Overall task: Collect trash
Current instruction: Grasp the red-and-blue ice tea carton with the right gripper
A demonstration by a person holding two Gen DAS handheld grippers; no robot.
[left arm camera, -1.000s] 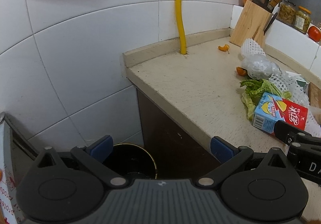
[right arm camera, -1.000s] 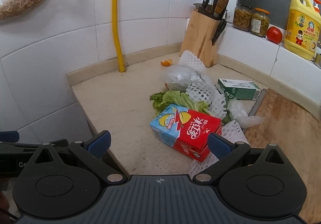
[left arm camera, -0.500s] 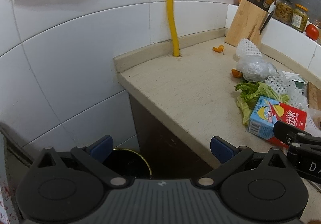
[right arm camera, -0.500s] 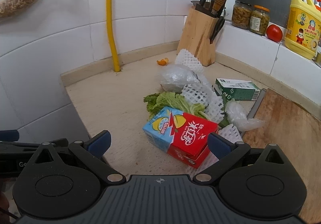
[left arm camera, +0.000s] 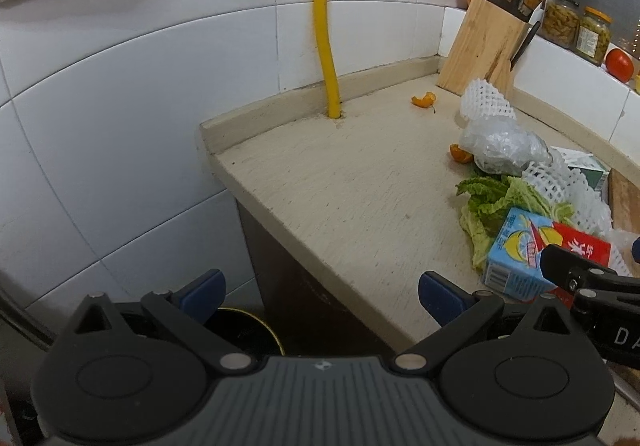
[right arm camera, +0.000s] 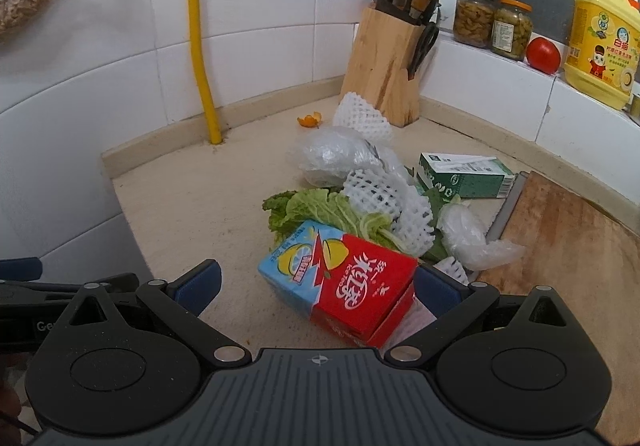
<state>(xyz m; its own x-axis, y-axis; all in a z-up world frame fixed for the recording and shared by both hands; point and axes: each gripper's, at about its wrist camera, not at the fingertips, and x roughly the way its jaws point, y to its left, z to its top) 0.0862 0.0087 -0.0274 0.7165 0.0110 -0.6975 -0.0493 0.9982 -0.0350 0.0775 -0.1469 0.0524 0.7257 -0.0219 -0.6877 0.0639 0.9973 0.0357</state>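
Your right gripper [right arm camera: 316, 284] has crept in on the drink carton [right arm camera: 340, 286] over the last second: the carton sat well ahead of the fingers before, and now its red end is nearly level with the right-hand blue pad [right arm camera: 438, 292], with the left-hand pad off to its blue side. Both tools are released and carrying nothing, jaws wide apart.

The left gripper [left arm camera: 320, 296] hangs off the counter [left arm camera: 352, 198] edge, with the dark bin [left arm camera: 244, 328] down below and just ahead of its fingers, so your drop spot looks sorted.

For the grab, I'd push a little further forward so both pads land on the carton's flat long sides, not on a corner. It's sitting skewed to your fingers, so twist your wrist to square up first, or it'll probably pivot and squirt out when you squeeze.

Watch the lettuce [right arm camera: 320, 208] and the white foam net [right arm camera: 390, 202] touching the carton's far end. Lift straight up so they don't drag along.
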